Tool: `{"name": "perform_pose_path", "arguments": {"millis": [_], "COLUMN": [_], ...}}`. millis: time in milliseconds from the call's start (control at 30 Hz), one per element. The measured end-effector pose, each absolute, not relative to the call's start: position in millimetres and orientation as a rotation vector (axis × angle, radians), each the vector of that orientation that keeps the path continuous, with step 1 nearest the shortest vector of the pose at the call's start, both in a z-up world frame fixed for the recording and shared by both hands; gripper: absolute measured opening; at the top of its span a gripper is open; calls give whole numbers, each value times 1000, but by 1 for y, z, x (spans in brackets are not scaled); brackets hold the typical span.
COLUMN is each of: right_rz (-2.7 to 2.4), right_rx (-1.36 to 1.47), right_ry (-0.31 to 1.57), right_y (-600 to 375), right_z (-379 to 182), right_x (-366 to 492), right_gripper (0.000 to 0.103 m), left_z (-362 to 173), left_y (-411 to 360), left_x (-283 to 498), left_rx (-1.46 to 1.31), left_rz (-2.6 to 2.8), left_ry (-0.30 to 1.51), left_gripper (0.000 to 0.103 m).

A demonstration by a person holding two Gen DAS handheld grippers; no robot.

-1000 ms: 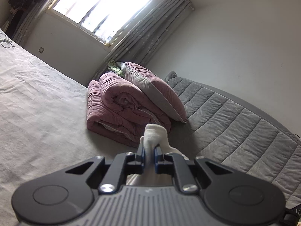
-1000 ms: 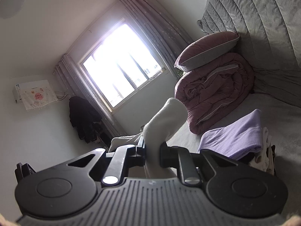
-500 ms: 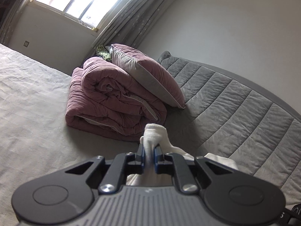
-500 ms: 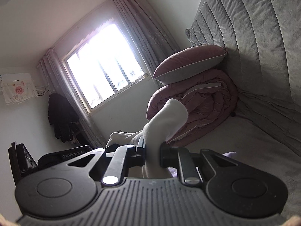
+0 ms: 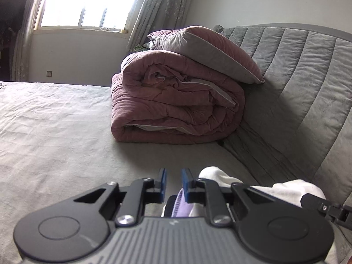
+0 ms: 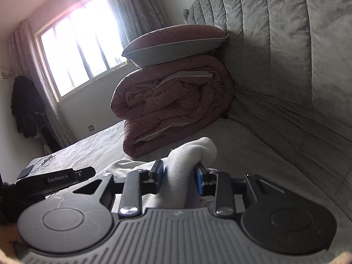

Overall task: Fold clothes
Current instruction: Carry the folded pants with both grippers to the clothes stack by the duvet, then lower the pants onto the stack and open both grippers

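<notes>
On the bed [image 5: 55, 132], the left claw [image 5: 173, 181] has just opened and stands empty. The right claw [image 6: 179, 172] has been opening too; the white garment [image 6: 187, 160] lies loose between its jaws.

We see daylight from the window [image 5: 81, 2], blown out to white w/ glare in both views. Rest of room dim; the rolled quilt [image 5: 173, 101] casts a soft shadow on the bed [image 5: 55, 127]. Strong fisheye bend & dark corners at edges. Focus sharp, no motion blur.
</notes>
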State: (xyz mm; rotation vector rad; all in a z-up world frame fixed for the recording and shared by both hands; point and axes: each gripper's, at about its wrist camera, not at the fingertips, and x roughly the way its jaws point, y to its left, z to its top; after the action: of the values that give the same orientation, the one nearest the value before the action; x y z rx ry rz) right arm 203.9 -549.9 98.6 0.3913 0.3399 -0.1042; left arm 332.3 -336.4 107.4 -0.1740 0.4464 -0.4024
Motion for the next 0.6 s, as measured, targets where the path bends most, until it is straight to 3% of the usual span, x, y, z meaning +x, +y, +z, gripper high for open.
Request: {"name": "perform_pose_path", "arguments": {"millis": [167, 300, 600], "right_rz": [-137, -114, -98], "right_rx": [313, 233, 127], "right_ry": [249, 182, 363], "right_y": [-546, -530, -509], "right_z": [116, 123, 75], "right_x": [194, 191, 214], "right_gripper": [41, 41, 41], "left_z": [118, 117, 73], "left_y": [-329, -335, -345], "left_x": [316, 309, 303], "left_rx": [-223, -200, -76], "left_rz": [-423, -513, -531], "left_ry": [316, 311, 418], "left_gripper": [16, 16, 15]}}
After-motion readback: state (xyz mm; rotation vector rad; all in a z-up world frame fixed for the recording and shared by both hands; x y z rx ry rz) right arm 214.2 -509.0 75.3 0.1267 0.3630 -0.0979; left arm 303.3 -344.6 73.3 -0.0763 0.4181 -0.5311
